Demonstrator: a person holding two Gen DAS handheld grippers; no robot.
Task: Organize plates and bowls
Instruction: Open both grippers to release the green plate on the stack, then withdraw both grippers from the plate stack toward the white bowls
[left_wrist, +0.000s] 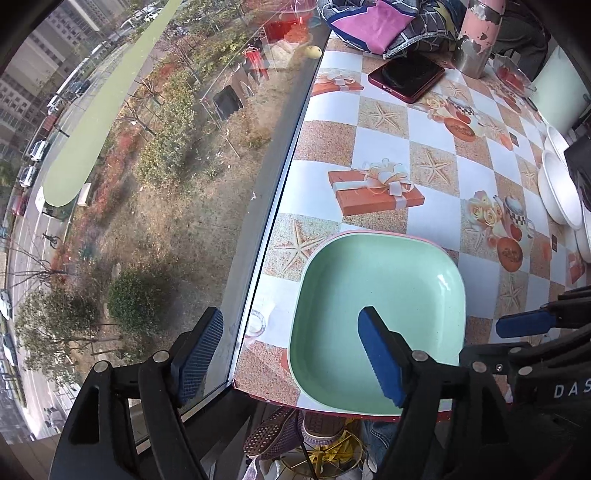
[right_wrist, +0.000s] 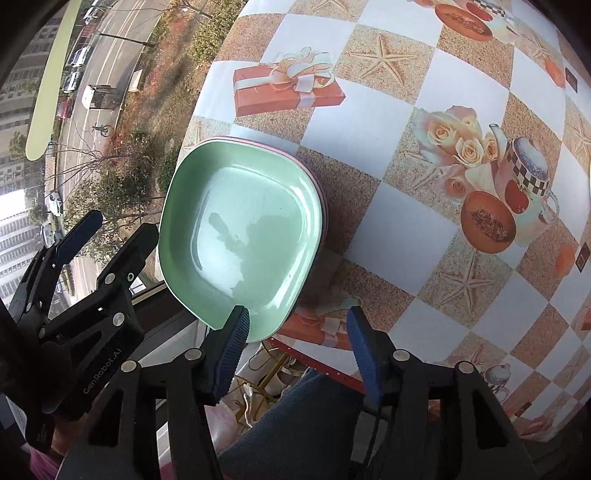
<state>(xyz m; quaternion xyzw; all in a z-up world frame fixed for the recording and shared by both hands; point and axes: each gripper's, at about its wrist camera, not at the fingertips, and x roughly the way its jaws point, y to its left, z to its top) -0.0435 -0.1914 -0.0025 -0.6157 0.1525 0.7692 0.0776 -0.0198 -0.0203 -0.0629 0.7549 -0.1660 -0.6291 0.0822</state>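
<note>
Mint-green square plastic plate (left_wrist: 376, 317) sits at near corner of patterned tablecloth table (left_wrist: 388, 122), stacked on pink plate (right_wrist: 320, 192) whose rim peeks out beneath; stack slightly overhangs table's near edge. Left gripper (left_wrist: 288, 354) spread wide, empty: one finger over plate's well, other past plate's window-side rim, so that rim lies between jaws. Right gripper (right_wrist: 295, 347) also spread, empty: one finger at plate's near rim, other off plate's right side. White bowls (left_wrist: 557, 188) wait well apart at far right of plate, likely nearer right hand.
</note>
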